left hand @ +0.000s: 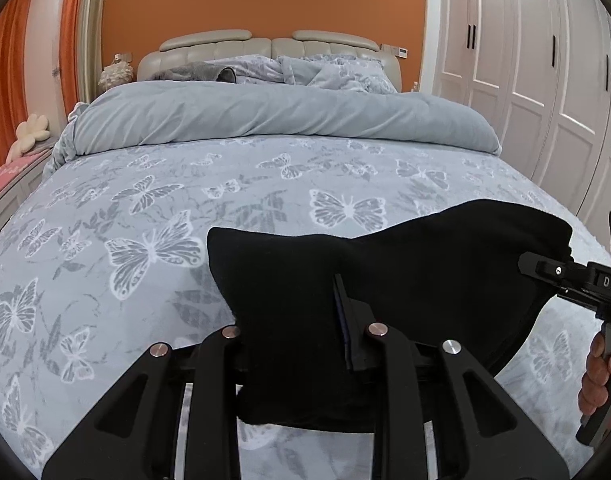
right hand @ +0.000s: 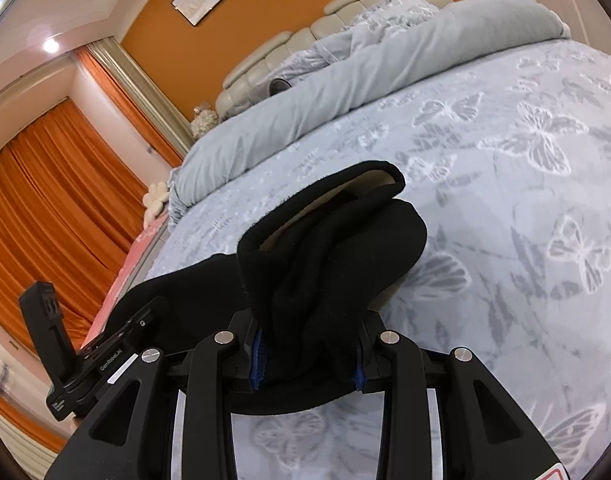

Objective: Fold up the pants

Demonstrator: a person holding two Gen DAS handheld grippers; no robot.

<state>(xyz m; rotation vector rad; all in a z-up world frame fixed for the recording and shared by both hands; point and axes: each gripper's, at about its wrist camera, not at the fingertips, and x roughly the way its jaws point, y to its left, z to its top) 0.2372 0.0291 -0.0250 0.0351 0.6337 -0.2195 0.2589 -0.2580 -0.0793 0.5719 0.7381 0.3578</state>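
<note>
The black pants (left hand: 425,272) hang bunched above the butterfly-print bed sheet (left hand: 153,216), stretched between both grippers. My left gripper (left hand: 293,320) is shut on one bunched end; cloth covers its left finger, and the right finger (left hand: 347,312) shows against the fabric. In the left wrist view my right gripper (left hand: 535,267) grips the pants' other end at the right edge, with a person's hand (left hand: 597,372) on its handle. In the right wrist view the pants (right hand: 345,240) are pinched between the blue pads (right hand: 258,360) of my right gripper (right hand: 309,344). My left gripper (right hand: 145,316) holds the cloth at the left.
A rolled grey duvet (left hand: 281,116) lies across the bed, with pillows (left hand: 325,70) and a padded headboard (left hand: 265,42) behind it. White wardrobe doors (left hand: 537,60) stand to the right. Orange curtains (right hand: 57,184) and a low bench with a flower plush (left hand: 31,130) are at the left.
</note>
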